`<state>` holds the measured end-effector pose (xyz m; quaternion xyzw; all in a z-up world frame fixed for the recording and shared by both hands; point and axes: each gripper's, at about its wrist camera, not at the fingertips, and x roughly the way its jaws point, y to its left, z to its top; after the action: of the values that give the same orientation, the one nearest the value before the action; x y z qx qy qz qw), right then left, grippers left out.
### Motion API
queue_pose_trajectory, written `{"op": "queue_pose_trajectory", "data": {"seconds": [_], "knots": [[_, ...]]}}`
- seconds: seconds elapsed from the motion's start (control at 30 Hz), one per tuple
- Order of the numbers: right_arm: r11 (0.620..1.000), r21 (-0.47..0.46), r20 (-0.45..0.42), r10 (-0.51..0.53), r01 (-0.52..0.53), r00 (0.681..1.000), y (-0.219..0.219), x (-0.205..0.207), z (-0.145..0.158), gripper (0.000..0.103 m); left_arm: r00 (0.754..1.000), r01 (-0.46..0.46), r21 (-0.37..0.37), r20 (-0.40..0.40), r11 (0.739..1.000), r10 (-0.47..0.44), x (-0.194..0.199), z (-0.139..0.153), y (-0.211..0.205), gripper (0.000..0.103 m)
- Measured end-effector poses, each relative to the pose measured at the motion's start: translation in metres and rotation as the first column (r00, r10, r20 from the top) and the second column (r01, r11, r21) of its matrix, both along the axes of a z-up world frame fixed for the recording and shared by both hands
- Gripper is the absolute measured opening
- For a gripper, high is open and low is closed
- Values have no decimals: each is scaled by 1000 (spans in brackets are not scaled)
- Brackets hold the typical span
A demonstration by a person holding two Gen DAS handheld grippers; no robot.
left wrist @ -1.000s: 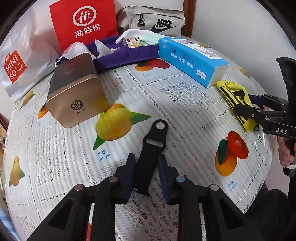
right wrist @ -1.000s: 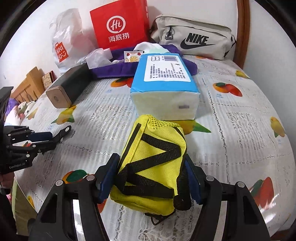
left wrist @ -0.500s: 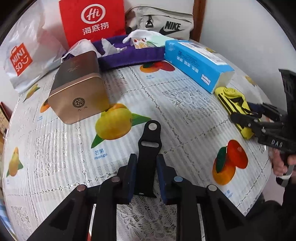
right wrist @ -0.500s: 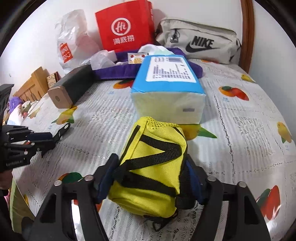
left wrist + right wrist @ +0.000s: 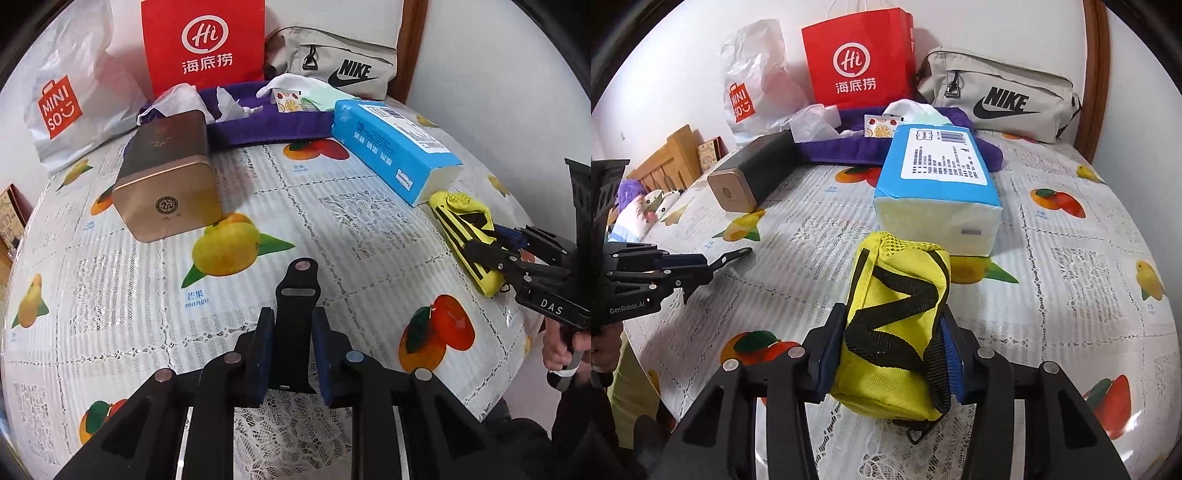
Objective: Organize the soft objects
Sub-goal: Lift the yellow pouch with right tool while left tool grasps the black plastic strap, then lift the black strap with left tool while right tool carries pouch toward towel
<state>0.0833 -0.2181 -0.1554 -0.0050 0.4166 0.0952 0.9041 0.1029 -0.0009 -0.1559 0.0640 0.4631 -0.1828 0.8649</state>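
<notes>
The left gripper [image 5: 290,347] is closed on a black strap [image 5: 295,317], pads pressed to both its edges, the strap's rounded tip lifted just above the table [image 5: 351,221] near the printed mango. The right gripper [image 5: 892,354] clamps a yellow pouch [image 5: 897,325] with black webbing, squeezed at its sides, just in front of the blue tissue pack [image 5: 940,177]. To the left of the pack lies a gold tin [image 5: 166,184]. Behind them a purple cloth [image 5: 273,125] holds crumpled wrappers, with a red bag [image 5: 205,44], a white Miniso bag [image 5: 70,99] and a grey Nike bag [image 5: 997,96] against the wall.
</notes>
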Motion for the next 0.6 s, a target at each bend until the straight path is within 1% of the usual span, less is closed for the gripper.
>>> {"op": "queue_pose_trajectory", "data": {"seconds": [0.23, 0.6], "knots": [[1000, -1, 2, 1, -1, 1000, -2, -1, 7, 47, 999, -25, -18, 24, 1000, 25, -1, 15, 7, 20], [999, -1, 78, 36, -36, 996, -4, -1, 47, 47, 992, -90, -75, 86, 993, 96, 8, 48, 25, 20]]}}
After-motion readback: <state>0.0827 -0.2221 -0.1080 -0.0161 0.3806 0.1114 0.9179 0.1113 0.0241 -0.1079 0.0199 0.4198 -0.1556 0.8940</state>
